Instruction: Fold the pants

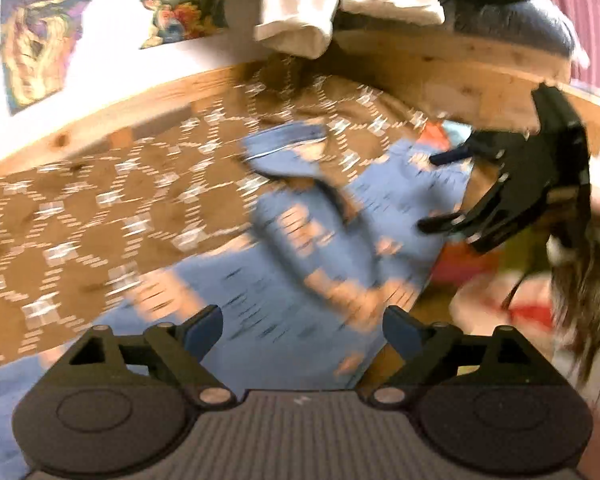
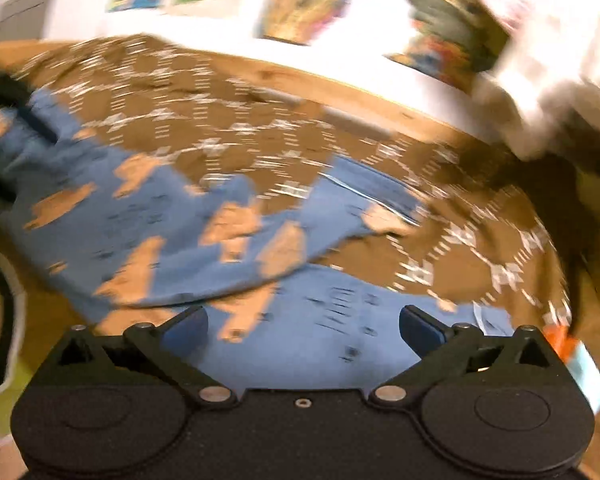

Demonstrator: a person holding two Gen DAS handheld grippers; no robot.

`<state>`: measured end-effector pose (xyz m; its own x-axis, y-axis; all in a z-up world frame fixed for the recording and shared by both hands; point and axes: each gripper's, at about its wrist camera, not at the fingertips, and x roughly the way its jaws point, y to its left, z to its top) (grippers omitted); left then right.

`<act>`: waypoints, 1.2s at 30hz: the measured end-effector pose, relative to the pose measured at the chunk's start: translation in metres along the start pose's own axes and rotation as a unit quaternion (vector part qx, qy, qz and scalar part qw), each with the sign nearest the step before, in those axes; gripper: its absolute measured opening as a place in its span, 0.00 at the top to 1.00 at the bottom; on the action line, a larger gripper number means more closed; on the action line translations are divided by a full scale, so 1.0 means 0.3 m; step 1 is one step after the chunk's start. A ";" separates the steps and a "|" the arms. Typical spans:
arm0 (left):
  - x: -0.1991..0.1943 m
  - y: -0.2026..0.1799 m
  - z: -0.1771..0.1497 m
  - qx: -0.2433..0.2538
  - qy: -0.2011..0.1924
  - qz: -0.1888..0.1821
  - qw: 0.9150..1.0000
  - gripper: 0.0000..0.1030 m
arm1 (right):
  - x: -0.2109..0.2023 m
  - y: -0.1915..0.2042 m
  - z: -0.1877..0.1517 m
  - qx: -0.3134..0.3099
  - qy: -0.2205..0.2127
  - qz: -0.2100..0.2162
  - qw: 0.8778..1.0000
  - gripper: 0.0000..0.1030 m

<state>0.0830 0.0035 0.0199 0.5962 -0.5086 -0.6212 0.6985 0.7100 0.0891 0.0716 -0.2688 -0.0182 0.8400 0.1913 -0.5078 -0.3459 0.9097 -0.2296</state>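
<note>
Both pairs of jaws stand wide apart with nothing between them. The left gripper hovers over the pants, blue with orange patches, which lie rumpled straight ahead of its fingertips on a brown patterned bedspread. The right gripper also has the pants just ahead and to the left of its open jaws, spread across the bedspread. Beyond the cloth runs a wooden bed frame. Both views are motion-blurred; no container shows clearly.
</note>
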 end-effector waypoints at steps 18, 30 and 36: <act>0.348 -0.182 0.063 0.048 0.053 0.011 0.997 0.90 | 0.219 -0.216 0.328 0.033 0.034 0.084 0.995 0.18; 0.356 -0.145 0.066 0.009 0.052 0.005 0.999 0.97 | 0.581 -0.078 0.477 0.027 0.134 0.055 0.989 0.47; 0.333 -0.147 0.067 0.005 0.045 0.011 0.999 0.99 | 0.595 -0.096 0.466 0.048 0.118 0.036 0.991 1.00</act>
<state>0.1195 -0.0884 -0.0305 0.5729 -0.4471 -0.6870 0.6908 0.7145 0.1111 0.2898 -0.2093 0.0138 0.6901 0.1752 -0.7021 -0.3494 0.9303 -0.1112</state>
